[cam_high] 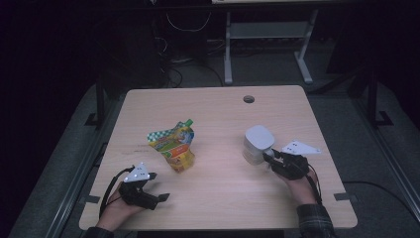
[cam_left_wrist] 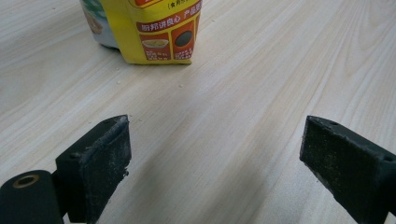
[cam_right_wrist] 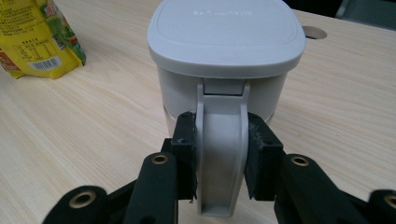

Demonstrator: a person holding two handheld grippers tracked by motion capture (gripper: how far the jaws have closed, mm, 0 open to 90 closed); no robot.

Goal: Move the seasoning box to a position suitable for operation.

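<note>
Here, the right gripper [cam_right_wrist: 219,158] clamps the white jug [cam_right_wrist: 223,60] by its handle; the left gripper [cam_left_wrist: 215,154] (jaws wide) faces the yellow pouch [cam_left_wrist: 154,30] beside the jug.

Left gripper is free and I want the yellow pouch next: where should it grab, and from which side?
Grip the yellow snack pouch at its flat bottom corner, nearest the open left gripper, coming from the person's side. It lies flat on the table, so thin edges suit the jaws better than its bulging middle.
</note>
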